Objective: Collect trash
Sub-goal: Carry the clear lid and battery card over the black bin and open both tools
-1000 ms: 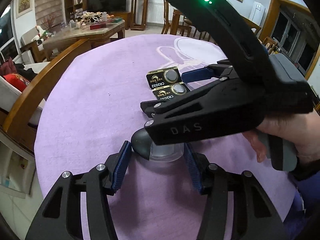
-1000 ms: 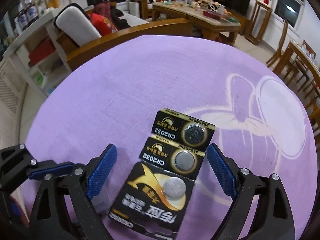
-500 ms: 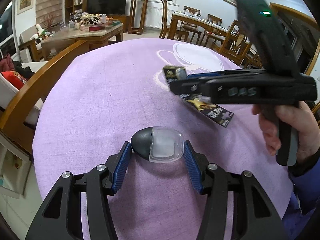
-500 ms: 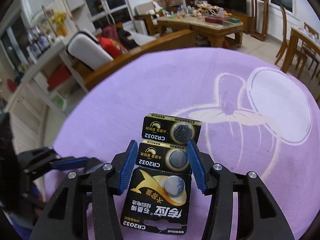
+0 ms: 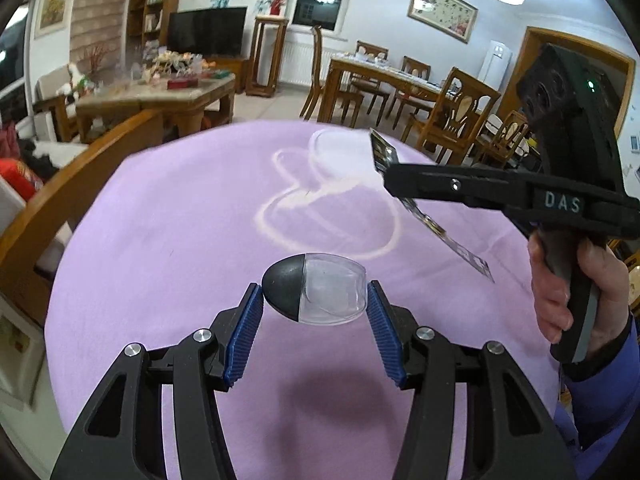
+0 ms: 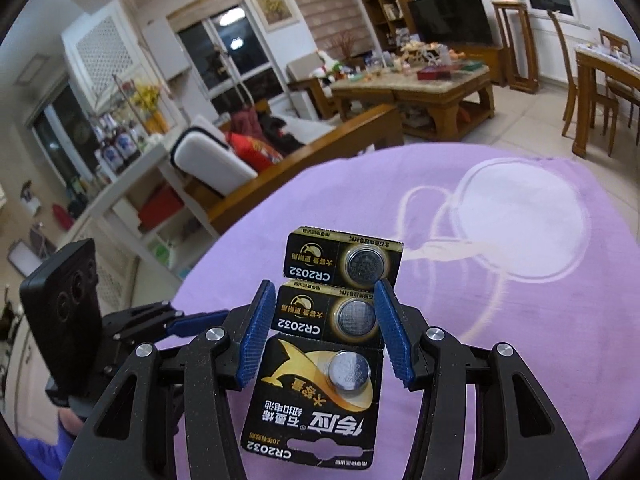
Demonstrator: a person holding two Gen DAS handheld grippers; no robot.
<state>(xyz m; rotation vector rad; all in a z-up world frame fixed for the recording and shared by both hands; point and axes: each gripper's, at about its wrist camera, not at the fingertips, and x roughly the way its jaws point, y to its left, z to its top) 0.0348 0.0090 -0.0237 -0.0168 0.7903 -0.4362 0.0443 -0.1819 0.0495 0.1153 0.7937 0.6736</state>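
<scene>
My right gripper (image 6: 325,320) is shut on a black and gold CR2032 battery card (image 6: 320,360) and holds it up above the purple tablecloth (image 6: 520,320). In the left wrist view the card (image 5: 436,228) hangs edge-on from the right gripper (image 5: 394,182) at the right. My left gripper (image 5: 314,312) is shut on a small capsule (image 5: 316,294) with a black end and a clear end, held just above the purple cloth (image 5: 180,240).
The round table has a wooden chair back (image 5: 60,196) along its left edge. Dining chairs (image 5: 452,120) and a dining table stand beyond the far edge. A coffee table (image 6: 412,88) and sofa lie past the table in the right wrist view.
My right gripper closed on the battery card, lifted it off the cloth and moved up and to the right. My left gripper stayed on the capsule.
</scene>
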